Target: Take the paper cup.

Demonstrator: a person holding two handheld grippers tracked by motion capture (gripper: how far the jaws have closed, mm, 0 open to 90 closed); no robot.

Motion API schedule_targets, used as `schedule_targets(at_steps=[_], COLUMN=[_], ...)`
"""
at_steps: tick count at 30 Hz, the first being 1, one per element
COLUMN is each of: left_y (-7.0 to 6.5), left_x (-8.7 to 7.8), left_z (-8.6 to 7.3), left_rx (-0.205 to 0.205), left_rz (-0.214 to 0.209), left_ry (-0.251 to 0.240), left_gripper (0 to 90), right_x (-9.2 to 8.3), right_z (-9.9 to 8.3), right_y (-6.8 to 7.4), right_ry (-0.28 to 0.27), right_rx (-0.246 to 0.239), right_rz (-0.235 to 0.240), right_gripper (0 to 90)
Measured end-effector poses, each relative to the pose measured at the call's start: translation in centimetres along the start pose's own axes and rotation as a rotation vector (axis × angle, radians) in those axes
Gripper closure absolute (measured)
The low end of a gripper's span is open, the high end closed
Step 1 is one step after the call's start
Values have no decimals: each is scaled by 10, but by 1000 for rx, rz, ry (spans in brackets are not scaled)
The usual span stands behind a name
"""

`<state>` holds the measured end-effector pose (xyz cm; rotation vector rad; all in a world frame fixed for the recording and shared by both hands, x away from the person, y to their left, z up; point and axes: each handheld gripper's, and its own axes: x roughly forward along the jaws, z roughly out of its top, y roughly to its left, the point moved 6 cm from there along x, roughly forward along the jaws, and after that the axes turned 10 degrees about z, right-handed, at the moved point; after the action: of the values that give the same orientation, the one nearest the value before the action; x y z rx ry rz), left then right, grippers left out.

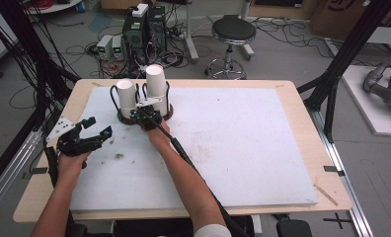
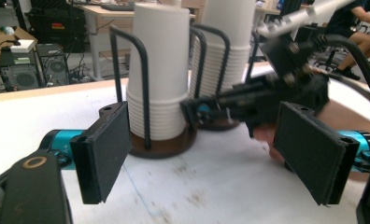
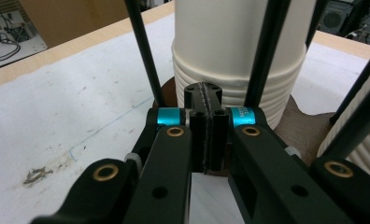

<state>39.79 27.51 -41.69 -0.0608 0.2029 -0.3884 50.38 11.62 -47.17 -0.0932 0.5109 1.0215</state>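
Right gripper (image 1: 145, 117) clenched, pads pressed flat together, nothing between, tips at brown base of cup holder (image 1: 145, 114), just in front of left cup stack (image 1: 126, 97). Left gripper (image 1: 87, 132) released, jaws wide apart, low over white board (image 1: 243, 148), left of holder and well apart. Taller cup stack (image 1: 156, 83) in holder's right bay. Board stained, laid on wooden table (image 1: 302, 106). Beyond holder: grey floor, cables, computer towers (image 1: 144, 27), black stool (image 1: 233, 34).
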Motion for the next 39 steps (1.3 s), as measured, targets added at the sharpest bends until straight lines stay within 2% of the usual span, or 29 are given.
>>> schedule_targets(at_steps=[6, 12, 19, 23, 27, 30, 39], left_y=[8, 12, 17, 18, 19, 17, 11], left_x=[14, 21, 30, 38, 47, 53, 78], left_z=[15, 33, 41, 45, 53, 59, 72], left_rx=[6, 17, 22, 26, 32, 31, 49], left_rz=[-13, -8, -1, -8, 4, -10, -53], left_ry=[13, -7, -19, -22, -28, -38, -7], left_gripper=[191, 191, 191, 191, 191, 191, 191], right_x=[-1, 0, 1, 1, 2, 2, 3], right_z=[0, 1, 1, 2, 2, 3, 4], right_y=[-3, -3, -3, -3, -3, -3, -3], right_ry=[-13, -14, -10, -10, -16, -16, -11], right_rx=[32, 44, 47, 50, 54, 55, 81], right_rz=[-3, -10, -30, -34, -39, -41, -34], right_gripper=[900, 900, 900, 900, 900, 900, 900])
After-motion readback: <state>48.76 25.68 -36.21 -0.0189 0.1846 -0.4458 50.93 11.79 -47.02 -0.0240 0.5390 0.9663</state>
